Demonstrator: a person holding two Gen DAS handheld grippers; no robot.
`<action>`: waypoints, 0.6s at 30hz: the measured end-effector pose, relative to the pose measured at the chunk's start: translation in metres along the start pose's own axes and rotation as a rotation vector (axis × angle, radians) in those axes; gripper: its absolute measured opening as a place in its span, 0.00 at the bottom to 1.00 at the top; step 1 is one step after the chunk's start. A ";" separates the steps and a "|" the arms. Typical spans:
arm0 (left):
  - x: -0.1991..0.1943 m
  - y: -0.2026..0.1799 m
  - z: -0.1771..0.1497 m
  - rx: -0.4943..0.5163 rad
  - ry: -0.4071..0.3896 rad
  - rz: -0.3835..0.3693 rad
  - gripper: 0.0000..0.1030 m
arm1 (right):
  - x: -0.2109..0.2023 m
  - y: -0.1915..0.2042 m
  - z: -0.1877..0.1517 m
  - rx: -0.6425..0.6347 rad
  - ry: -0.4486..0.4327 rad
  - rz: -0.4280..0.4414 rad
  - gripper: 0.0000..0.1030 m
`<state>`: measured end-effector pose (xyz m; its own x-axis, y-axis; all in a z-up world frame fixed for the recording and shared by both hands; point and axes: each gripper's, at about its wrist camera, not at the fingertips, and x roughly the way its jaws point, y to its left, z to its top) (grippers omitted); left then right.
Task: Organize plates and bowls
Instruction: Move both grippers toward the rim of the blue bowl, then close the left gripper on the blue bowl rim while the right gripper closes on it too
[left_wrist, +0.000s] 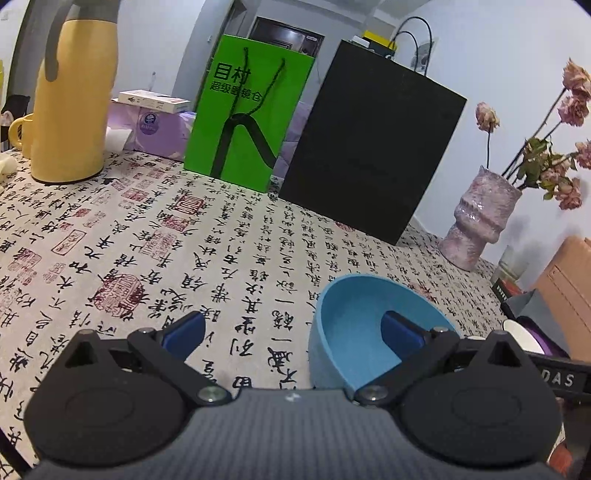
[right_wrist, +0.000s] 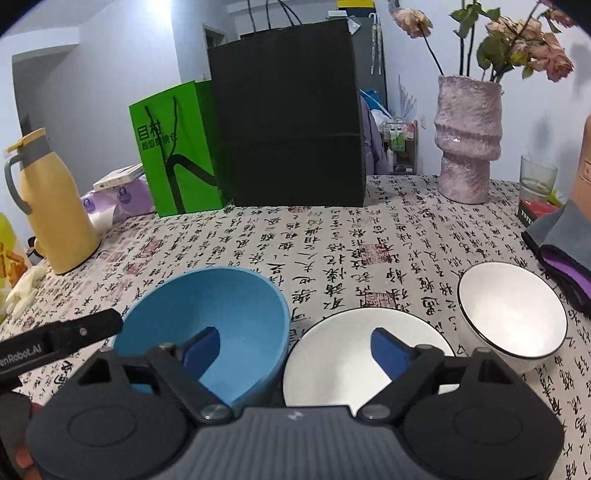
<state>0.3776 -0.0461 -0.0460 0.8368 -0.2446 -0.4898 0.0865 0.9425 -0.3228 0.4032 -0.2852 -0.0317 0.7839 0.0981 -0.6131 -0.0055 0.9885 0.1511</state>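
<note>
White bowls (right_wrist: 513, 314) show only in the right view; both grippers' jaws gape around the blue bowl's (left_wrist: 365, 332) walls.

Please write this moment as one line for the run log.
left hand-held gripper: open, straddling blue bowl rim | right hand-held gripper: open, empty | white plate, white bowl: on table

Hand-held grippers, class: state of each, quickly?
Left hand-held gripper: open, one finger inside the blue bowl.
Right hand-held gripper: open, holding nothing.
</note>
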 end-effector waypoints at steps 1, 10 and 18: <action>0.001 -0.001 -0.001 0.004 0.003 0.004 1.00 | 0.002 0.000 0.000 0.000 0.003 0.003 0.79; 0.010 -0.001 -0.005 0.031 0.006 0.046 0.91 | 0.013 0.014 0.007 -0.093 -0.004 0.006 0.56; 0.011 -0.001 -0.006 0.031 0.015 0.021 0.72 | 0.028 0.025 0.007 -0.160 0.012 0.000 0.40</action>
<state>0.3832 -0.0509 -0.0559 0.8306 -0.2278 -0.5081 0.0861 0.9541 -0.2870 0.4294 -0.2586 -0.0397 0.7762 0.0990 -0.6226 -0.1057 0.9941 0.0263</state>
